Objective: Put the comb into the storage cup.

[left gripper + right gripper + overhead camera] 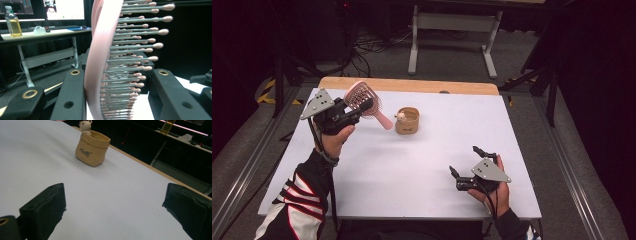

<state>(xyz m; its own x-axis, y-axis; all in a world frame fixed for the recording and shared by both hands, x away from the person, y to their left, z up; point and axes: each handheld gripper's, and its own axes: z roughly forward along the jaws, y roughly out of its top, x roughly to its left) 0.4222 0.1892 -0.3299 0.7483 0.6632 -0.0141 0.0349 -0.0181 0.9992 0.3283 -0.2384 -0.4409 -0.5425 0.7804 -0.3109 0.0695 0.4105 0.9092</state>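
Pink hairbrush [363, 101] is being held up off the white table [412, 165] in our left gripper [354, 111], jaws clamped across its head, handle slanting down toward the tan pot [407, 120] just beside it. We are judging that the handle should be lowered slowly into the pot's mouth. Our right gripper [468, 162] is resting wide open and empty, well apart.
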